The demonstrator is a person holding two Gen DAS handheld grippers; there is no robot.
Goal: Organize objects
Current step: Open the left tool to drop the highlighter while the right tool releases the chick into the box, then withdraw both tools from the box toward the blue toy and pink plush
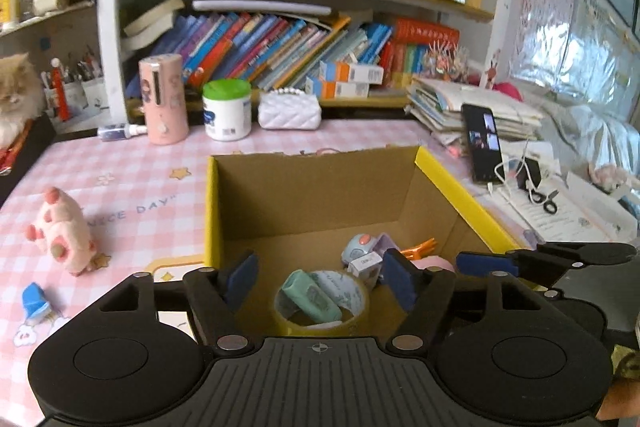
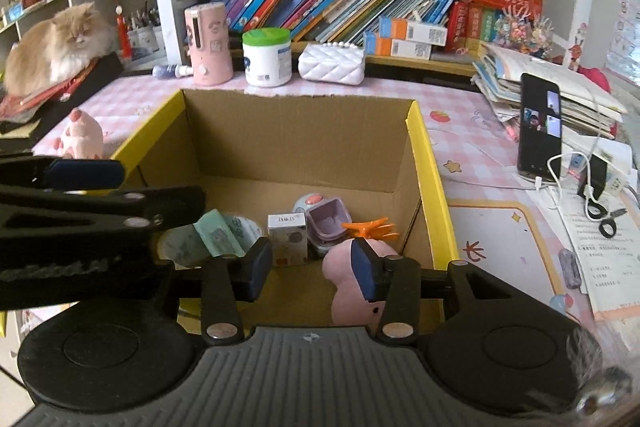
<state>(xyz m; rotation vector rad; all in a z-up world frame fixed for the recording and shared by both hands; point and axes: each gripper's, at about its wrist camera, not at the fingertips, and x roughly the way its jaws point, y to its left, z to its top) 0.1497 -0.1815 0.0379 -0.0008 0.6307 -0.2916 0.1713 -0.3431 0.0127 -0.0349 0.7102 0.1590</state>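
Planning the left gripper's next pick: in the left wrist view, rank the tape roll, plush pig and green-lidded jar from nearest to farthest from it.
1. Tape roll, in the box, just below the left gripper.
2. Plush pig, on the mat, left of the box.
3. Green-lidded jar, at the table's back, by the shelf.

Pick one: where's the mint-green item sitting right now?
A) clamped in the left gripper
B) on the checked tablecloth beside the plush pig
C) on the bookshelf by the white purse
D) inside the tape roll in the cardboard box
D: the mint-green item rests in the hollow of the tape roll on the floor of the cardboard box, while the left gripper hangs open above it with nothing between its pads.
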